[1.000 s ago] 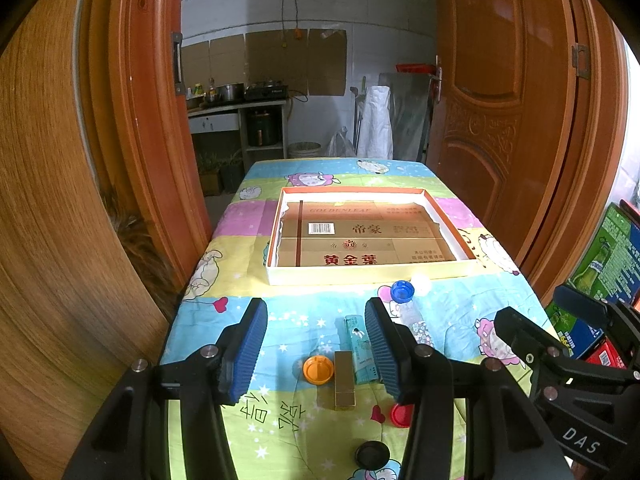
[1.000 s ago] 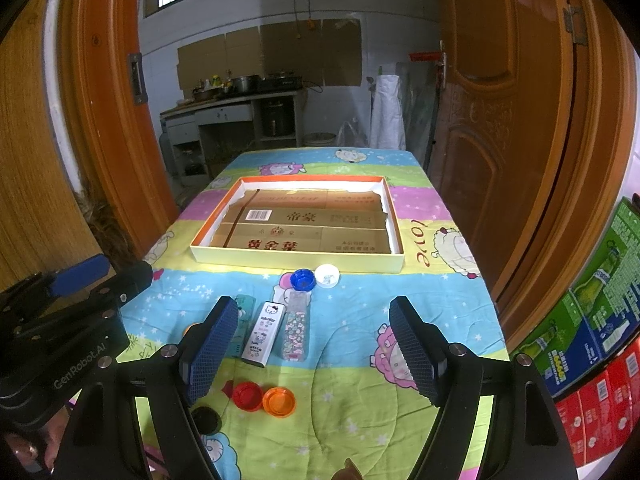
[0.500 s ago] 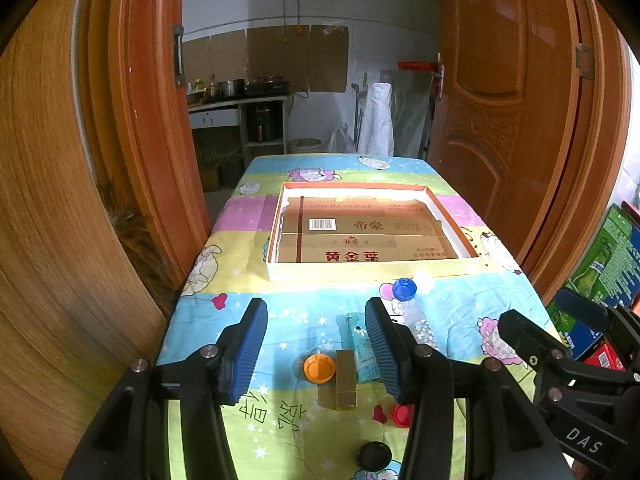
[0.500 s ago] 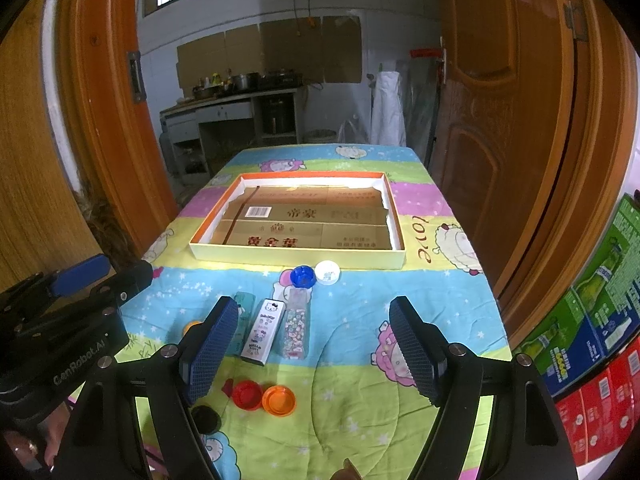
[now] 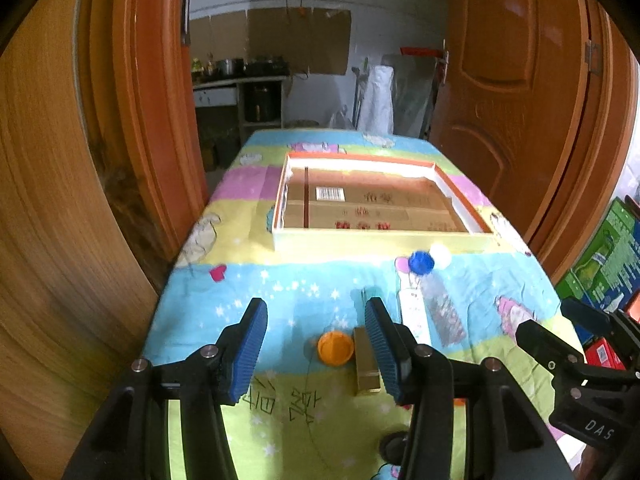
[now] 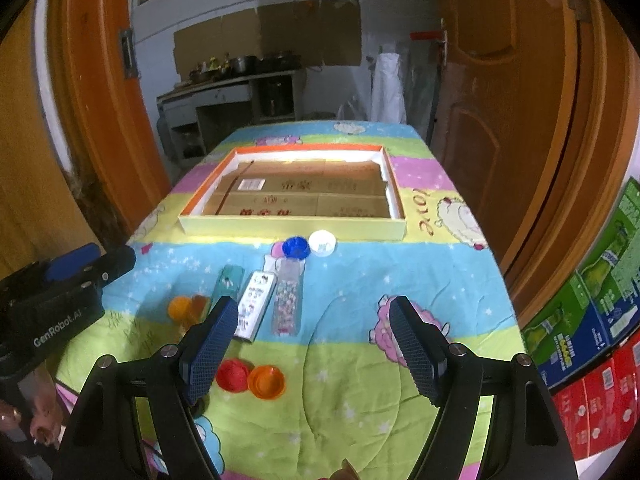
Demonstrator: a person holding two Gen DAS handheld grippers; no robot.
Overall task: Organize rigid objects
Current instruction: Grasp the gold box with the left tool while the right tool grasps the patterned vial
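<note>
A shallow cardboard-lined tray (image 5: 380,242) (image 6: 292,226) lies mid-table. In front of it lie a blue cap (image 6: 295,247), a white cap (image 6: 322,243), a teal box (image 6: 227,282), a white box (image 6: 256,310) and a clear patterned box (image 6: 287,300). Nearer are an orange cap (image 5: 335,347), a gold bar (image 5: 366,362), a red cap (image 6: 232,375) and another orange cap (image 6: 267,382). My left gripper (image 5: 316,350) is open above the orange cap. My right gripper (image 6: 312,354) is open and empty, above the cloth.
The table wears a colourful cartoon cloth (image 6: 400,280). Wooden doors (image 5: 520,100) stand on both sides. Stacked cartons (image 6: 592,320) sit on the floor at the right. A black cap (image 5: 394,446) lies near the front edge.
Both grippers have tilted down and moved forward over the table. The objects have not moved.
</note>
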